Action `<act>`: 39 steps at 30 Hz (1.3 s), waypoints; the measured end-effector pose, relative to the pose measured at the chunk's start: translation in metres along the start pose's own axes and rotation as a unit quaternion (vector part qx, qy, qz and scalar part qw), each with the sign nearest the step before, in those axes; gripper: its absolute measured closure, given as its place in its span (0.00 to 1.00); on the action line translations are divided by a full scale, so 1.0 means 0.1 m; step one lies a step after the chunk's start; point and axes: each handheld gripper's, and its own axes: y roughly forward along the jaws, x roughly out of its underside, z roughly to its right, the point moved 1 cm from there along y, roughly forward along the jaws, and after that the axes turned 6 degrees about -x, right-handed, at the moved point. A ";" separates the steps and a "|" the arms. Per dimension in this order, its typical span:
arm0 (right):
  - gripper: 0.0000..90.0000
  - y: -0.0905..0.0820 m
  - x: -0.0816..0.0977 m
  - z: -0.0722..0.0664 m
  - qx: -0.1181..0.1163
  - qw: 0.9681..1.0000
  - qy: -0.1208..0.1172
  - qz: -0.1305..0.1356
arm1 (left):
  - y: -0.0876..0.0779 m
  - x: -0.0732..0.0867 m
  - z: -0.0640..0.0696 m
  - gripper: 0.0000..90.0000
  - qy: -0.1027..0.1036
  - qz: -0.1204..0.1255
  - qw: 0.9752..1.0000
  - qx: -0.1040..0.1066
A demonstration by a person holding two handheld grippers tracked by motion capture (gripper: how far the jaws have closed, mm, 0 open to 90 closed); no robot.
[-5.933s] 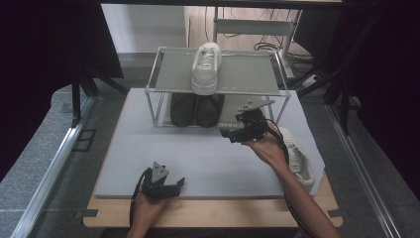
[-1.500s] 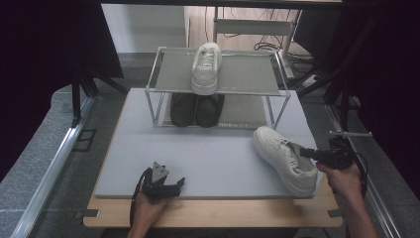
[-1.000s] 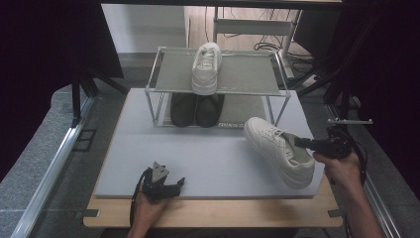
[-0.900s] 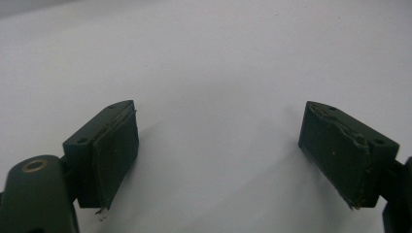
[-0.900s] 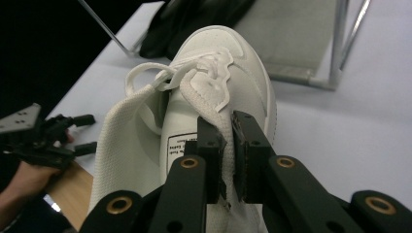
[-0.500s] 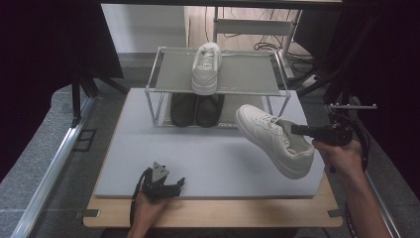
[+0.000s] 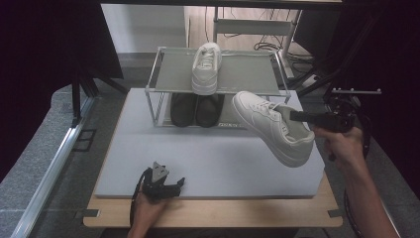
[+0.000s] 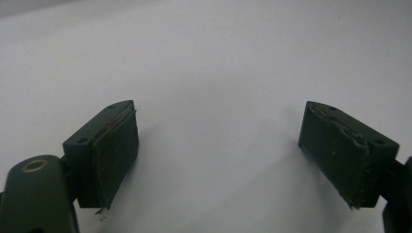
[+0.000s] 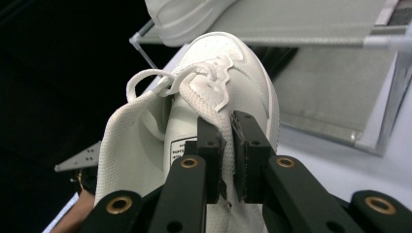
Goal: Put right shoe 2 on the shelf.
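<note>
We have the white shoe (image 7: 274,127) off the surface (image 7: 213,158), hanging just right of the rack (image 7: 218,74) and level with its lower tier, toe toward the rack. Our right gripper (image 9: 228,145) pinches only the collar edge, jaws nearly closed on that thin fabric. Its mate (image 7: 207,67) sits on the rack's top shelf; black shoes (image 7: 195,109) stand underneath. Our left gripper (image 8: 218,145) rests near the surface's front edge, well away from the rack, jaws wide and empty. With so little fabric held, the shoe could swing, slip free, or catch its toe on the rack's frame.
</note>
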 end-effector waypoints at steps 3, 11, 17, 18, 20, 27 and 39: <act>0.93 0.01 -0.08 -0.02 -0.002 1.000 -0.002 0.005 | 0.00 0.00 0.00 0.16 0.001 -0.001 1.000 0.000; 0.93 0.12 -0.32 0.00 0.008 1.000 0.005 0.018 | 0.00 0.00 0.00 0.16 0.000 0.000 1.000 0.000; 0.93 0.25 -0.49 0.05 0.025 0.999 0.010 0.030 | 0.00 0.00 0.00 0.16 0.000 0.000 1.000 0.000; 0.93 0.28 -0.52 0.06 0.029 0.999 0.012 0.032 | 0.00 0.00 0.00 0.16 0.000 0.000 1.000 0.000; 0.93 0.34 -0.57 0.08 0.037 0.999 0.014 0.036 | 0.00 0.00 0.00 0.16 0.000 0.000 1.000 0.000; 0.92 0.55 -0.71 0.20 0.058 0.997 0.031 0.048 | 0.00 0.00 0.00 0.16 0.000 0.000 1.000 0.000; 0.92 0.92 -0.92 0.38 0.083 0.993 0.056 0.065 | 0.00 0.00 0.00 0.16 -0.001 0.001 1.000 0.000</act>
